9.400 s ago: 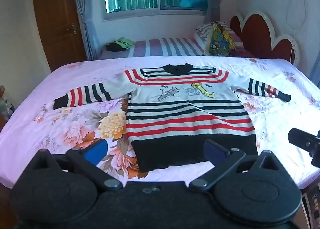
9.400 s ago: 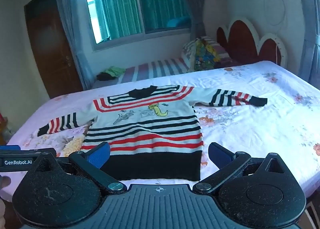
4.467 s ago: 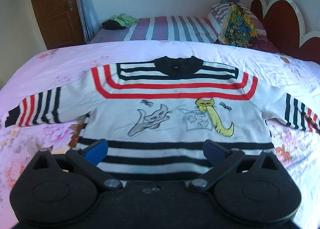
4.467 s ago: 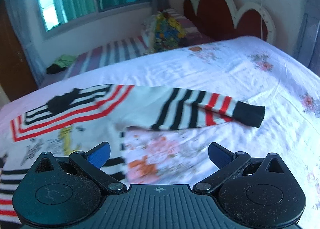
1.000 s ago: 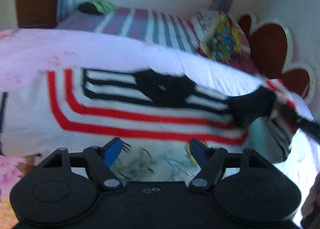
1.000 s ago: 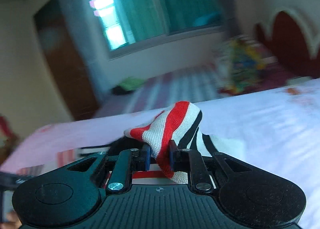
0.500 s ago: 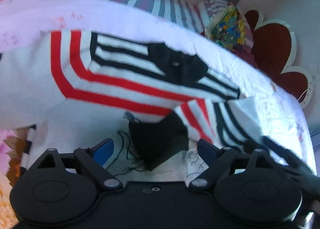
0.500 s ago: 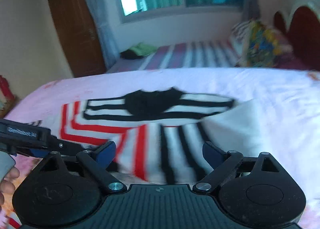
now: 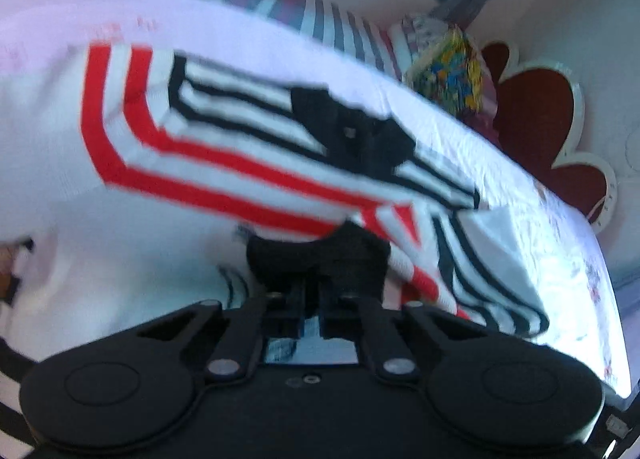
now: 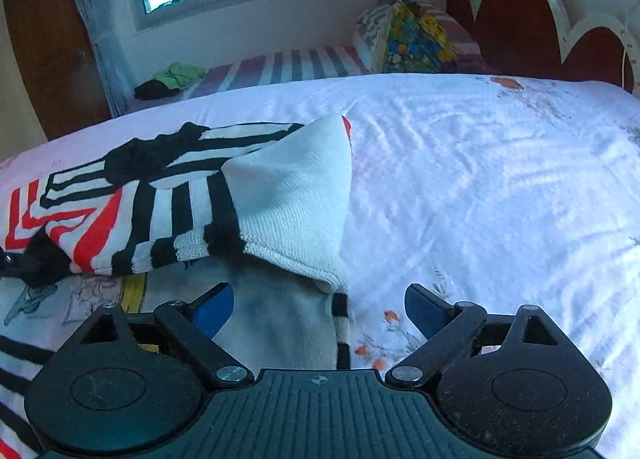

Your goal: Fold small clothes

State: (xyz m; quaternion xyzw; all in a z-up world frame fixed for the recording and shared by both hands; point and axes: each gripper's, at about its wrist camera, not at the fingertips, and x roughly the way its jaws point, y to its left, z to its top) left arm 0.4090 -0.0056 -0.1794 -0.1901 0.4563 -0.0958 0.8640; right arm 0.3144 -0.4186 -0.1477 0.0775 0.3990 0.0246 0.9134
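Note:
A small striped sweater (image 9: 192,163) with a black collar and cartoon cats lies flat on the bed. Its right sleeve (image 10: 180,219) is folded over the chest, white shoulder part uppermost. In the left wrist view my left gripper (image 9: 312,291) has its jaws together on the sleeve's black cuff (image 9: 320,255), low over the chest. That cuff (image 10: 40,259) shows at the far left of the right wrist view. My right gripper (image 10: 318,311) stands open just above the sweater's right side edge, with nothing pinched between its blue pads (image 10: 212,309).
The bed sheet (image 10: 480,187) stretches white and floral to the right of the sweater. Behind it stand a second bed (image 10: 288,67) with a striped cover, a colourful pillow (image 10: 416,39), green and black clothes (image 10: 172,79), and a red headboard (image 10: 516,23).
The right gripper has let go of the sleeve, opened wide and dropped toward the bed. The sleeve now lies across the chest, and the left gripper has shut on its black cuff.

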